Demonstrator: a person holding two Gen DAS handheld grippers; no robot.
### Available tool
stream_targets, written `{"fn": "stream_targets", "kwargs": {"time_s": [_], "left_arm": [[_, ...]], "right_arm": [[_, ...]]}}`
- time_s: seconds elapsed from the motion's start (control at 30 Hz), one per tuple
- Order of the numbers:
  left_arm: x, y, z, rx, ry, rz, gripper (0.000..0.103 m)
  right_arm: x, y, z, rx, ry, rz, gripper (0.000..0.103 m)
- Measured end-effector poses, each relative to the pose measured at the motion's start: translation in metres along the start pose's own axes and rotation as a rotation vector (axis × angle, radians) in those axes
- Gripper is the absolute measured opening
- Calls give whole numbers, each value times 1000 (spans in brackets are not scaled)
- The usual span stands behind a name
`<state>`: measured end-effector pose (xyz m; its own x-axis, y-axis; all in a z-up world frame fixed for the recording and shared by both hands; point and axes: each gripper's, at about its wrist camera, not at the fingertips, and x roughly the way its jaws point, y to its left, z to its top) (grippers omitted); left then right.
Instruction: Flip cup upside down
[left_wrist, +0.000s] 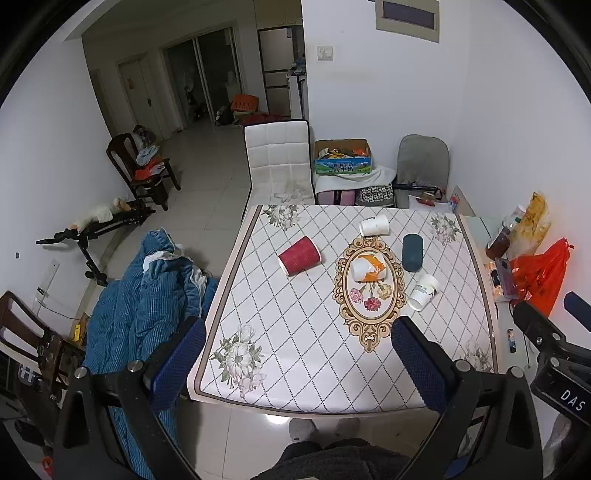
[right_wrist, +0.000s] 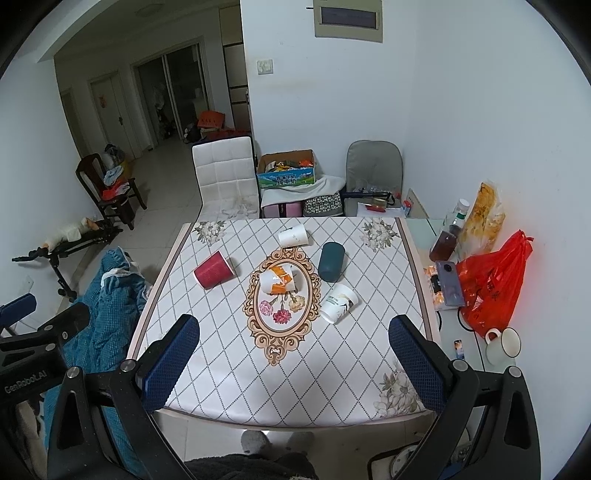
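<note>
Several cups lie on their sides on the patterned table (left_wrist: 295, 350): a red cup (left_wrist: 299, 255) at the left, a white-and-orange cup (left_wrist: 367, 270) in the middle, a white cup (left_wrist: 375, 226) at the back, a dark teal cup (left_wrist: 412, 253) and a white printed cup (left_wrist: 424, 291) at the right. They also show in the right wrist view: red cup (right_wrist: 213, 270), orange cup (right_wrist: 277, 279), white cup (right_wrist: 293, 235), teal cup (right_wrist: 331, 261), printed cup (right_wrist: 338, 303). My left gripper (left_wrist: 299, 362) and right gripper (right_wrist: 293, 354) are both open and empty, held above the table's near edge.
A white chair (left_wrist: 279, 162) stands behind the table, with a cardboard box (left_wrist: 342, 157) and grey seat (left_wrist: 423, 162) beside it. A side surface at the right holds a red bag (right_wrist: 493, 284), bottles, a phone and a white mug (right_wrist: 504, 343). A blue blanket (left_wrist: 147, 295) lies left.
</note>
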<state>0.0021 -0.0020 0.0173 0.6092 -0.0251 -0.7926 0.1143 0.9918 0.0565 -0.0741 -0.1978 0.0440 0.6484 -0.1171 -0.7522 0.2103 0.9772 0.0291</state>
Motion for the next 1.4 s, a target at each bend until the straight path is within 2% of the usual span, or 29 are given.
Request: {"fn": "stream_targets", "kwargs": {"time_s": [1.1, 1.27, 1.4], "left_arm": [[-7, -10, -10, -2, -11, -12, 103], [3, -15, -11, -9, 5, -8, 103], [19, -14, -7, -23, 17, 15, 103]], "right_arm": [[-11, -4, 10, 4, -6, 14, 103], [-3, -6, 14, 4, 6, 24, 103], [19, -9, 12, 1, 35, 28, 103]]}}
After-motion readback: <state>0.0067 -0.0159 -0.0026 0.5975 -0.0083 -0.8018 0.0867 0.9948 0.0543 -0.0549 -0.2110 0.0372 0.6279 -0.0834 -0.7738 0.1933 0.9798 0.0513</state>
